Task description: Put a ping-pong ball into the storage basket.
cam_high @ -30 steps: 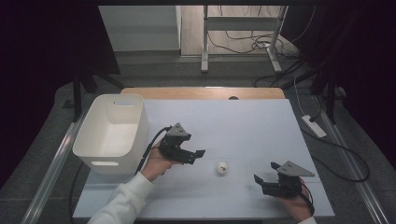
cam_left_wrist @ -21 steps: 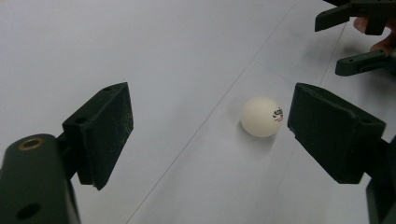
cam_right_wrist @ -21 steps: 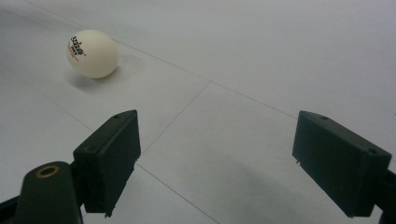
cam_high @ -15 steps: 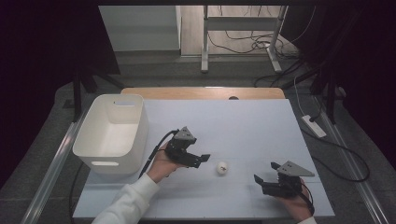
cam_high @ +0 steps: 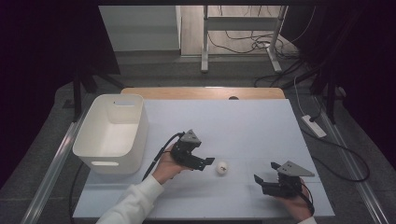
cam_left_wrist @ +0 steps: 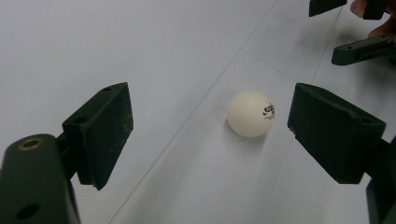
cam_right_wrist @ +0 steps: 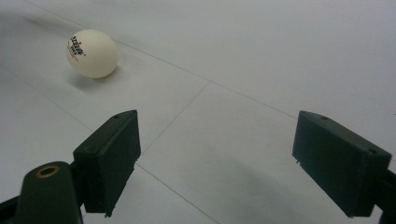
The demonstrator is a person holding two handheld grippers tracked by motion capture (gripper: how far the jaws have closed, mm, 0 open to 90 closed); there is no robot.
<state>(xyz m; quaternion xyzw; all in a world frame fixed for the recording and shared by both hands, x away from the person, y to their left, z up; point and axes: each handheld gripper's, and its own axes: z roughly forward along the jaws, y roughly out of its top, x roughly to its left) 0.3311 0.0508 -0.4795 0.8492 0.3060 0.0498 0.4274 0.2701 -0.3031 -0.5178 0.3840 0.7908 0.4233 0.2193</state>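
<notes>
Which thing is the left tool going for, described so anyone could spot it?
On the white table, right of the white bin, a small ball lies between the two tools. It is the lone round thing, white with small printed lettering, just ahead of the left tool.

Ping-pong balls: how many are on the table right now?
1. The ping-pong ball lies on the white table, just ahead of the open left gripper; the bin's floor is partly hidden.

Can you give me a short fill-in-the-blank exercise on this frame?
1. The white ball lies on the ____.
2. The gripper nearer the ball is the ____ one.
3. The fingers of the left gripper stand ____, not touching the ball.
4. The white bin holds ____.

Missing words: table; left; open; nothing
</notes>
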